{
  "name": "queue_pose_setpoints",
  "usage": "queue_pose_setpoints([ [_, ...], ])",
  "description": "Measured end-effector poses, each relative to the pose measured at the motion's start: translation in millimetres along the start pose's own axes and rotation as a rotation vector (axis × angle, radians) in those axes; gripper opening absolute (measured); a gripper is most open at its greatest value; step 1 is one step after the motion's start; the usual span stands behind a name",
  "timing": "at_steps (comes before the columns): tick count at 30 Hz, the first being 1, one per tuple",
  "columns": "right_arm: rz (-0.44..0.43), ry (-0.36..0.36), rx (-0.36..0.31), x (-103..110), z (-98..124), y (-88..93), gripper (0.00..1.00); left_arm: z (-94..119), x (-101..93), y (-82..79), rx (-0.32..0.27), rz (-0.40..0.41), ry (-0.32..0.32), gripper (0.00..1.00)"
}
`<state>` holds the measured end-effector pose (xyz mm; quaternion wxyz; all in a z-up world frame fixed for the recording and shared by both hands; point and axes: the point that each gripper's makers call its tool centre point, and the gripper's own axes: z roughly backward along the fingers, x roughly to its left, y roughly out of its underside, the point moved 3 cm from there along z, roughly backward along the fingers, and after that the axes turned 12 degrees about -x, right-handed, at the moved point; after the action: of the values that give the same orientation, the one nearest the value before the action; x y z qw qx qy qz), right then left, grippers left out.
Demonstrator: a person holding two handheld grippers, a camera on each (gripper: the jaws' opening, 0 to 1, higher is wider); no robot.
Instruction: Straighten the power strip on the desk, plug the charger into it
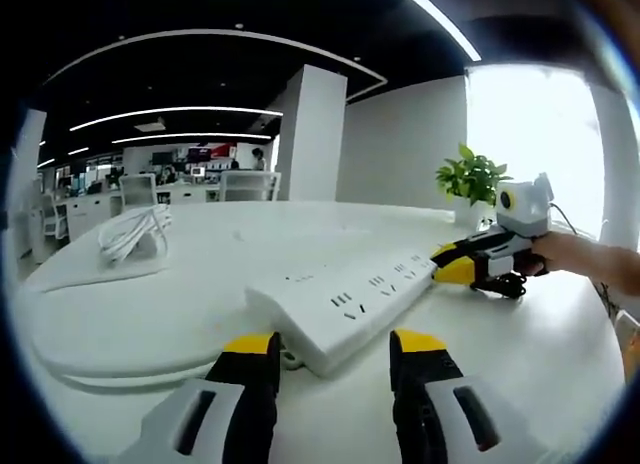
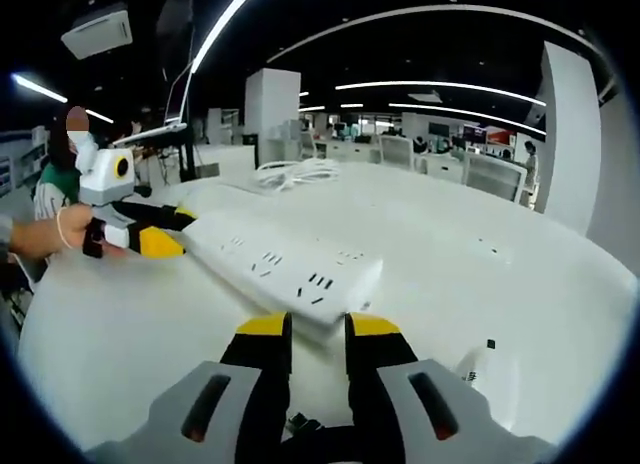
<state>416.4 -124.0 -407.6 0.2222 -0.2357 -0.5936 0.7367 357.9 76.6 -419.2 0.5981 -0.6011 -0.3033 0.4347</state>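
Note:
A white power strip point(image 1: 345, 299) lies slanted on the white desk point(image 1: 130, 324). My left gripper point(image 1: 335, 344) has its yellow-tipped jaws on either side of the strip's near end and grips it. At the strip's far end my right gripper point(image 1: 450, 264) comes in from the right and holds that end. In the right gripper view the strip point(image 2: 285, 269) runs from my right gripper point(image 2: 320, 326) up to my left gripper point(image 2: 172, 229). A coiled white charger cable point(image 1: 135, 232) rests farther back on the desk point(image 2: 295, 171).
A potted plant point(image 1: 472, 179) stands near the desk's far edge behind my right gripper. A person's hand point(image 1: 585, 256) holds that gripper. A small white object point(image 2: 475, 369) lies on the desk right of my right gripper. Office desks and chairs point(image 1: 245, 184) fill the background.

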Motion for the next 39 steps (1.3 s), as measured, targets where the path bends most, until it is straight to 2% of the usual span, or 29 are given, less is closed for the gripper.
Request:
queue_pose_setpoints([
  [11, -0.002, 0.009, 0.011, -1, 0, 0.0, 0.18, -1, 6.5, 0.1, 0.014, -0.035, -0.028, 0.33],
  [21, -0.02, 0.041, 0.028, 1, 0, -0.4, 0.16, -2, 8.7, -1.1, 0.022, -0.051, -0.015, 0.33],
  [39, -0.027, 0.077, 0.041, 3, -1, -1.0, 0.16, -7, 19.2, -3.9, 0.08, -0.078, 0.057, 0.32],
])
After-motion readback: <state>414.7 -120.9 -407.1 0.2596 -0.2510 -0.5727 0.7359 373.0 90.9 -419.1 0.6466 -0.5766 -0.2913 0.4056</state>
